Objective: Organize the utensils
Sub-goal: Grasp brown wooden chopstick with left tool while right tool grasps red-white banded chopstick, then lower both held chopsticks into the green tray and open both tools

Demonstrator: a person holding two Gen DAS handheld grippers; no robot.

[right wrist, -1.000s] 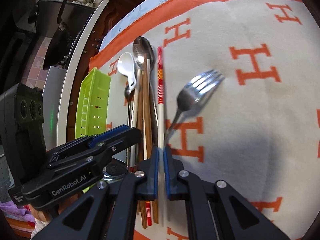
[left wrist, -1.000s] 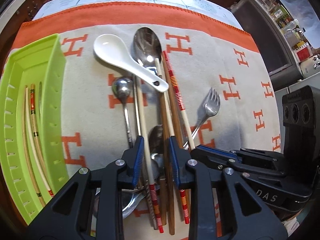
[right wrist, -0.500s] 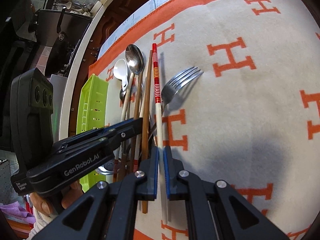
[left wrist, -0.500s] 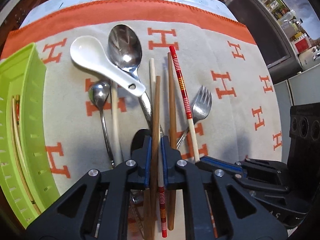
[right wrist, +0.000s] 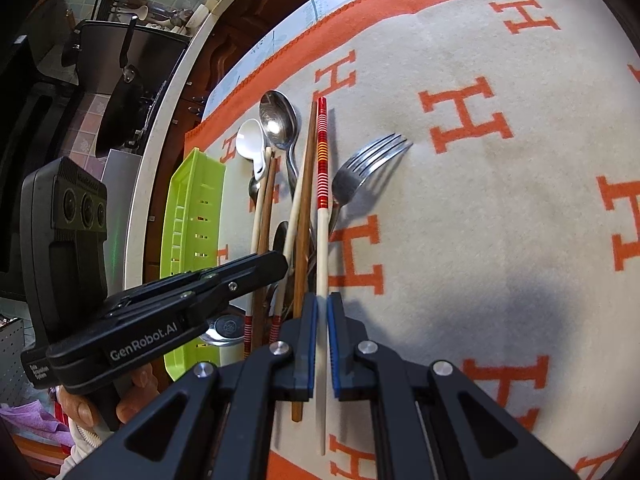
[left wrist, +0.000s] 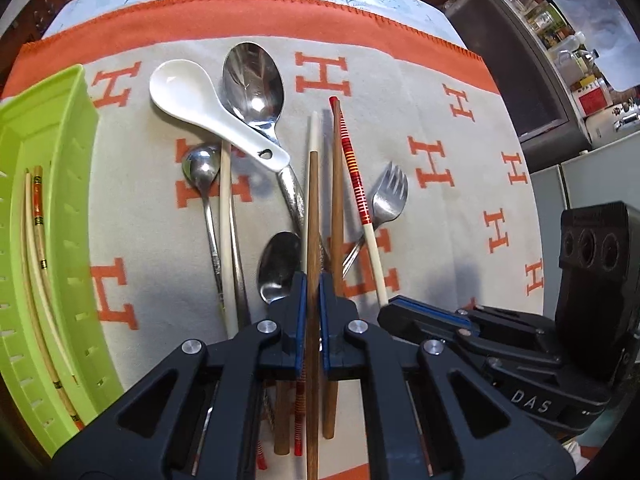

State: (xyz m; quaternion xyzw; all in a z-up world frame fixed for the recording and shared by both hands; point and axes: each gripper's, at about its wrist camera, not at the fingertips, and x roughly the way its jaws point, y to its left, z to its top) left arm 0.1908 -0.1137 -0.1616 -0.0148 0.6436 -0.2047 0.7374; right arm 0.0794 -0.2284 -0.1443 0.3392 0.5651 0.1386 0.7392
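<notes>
Left gripper (left wrist: 313,280) had its blue-padded jaws clamped on a brown wooden chopstick (left wrist: 312,208), which ran straight between the pads and out toward the far edge of the cloth. Right gripper (right wrist: 322,304) had its jaws closed on the cream end of a red-striped cream chopstick (right wrist: 322,184); the pads looked tight against it, though a thin gap showed on one side. In the left wrist view the right gripper's black body sat low right, its tip at the cream end of that striped stick.

Utensil pile lay on a beige cloth with orange H letters and an orange border (left wrist: 460,184). In it: a white ceramic soup spoon (left wrist: 188,92) lying across the handle of a large shiny steel spoon (left wrist: 252,80), a small steel spoon (left wrist: 200,166) beside a plain cream chopstick (left wrist: 226,216), a second brown wooden chopstick (left wrist: 338,184) just right of the gripped one, another cream-tipped stick behind the gripped one, a steel fork (left wrist: 390,196) tines up at the right of the pile, its handle passing under the striped chopstick. A dark steel spoon bowl (left wrist: 280,264) sat just left of the left gripper's pads.

Lime green slotted plastic tray (left wrist: 52,152) stood at the left of the cloth, holding a few cream chopsticks with orange bands (left wrist: 36,216).

A hand (right wrist: 132,392) held the left gripper's handle, seen in the right wrist view.
</notes>
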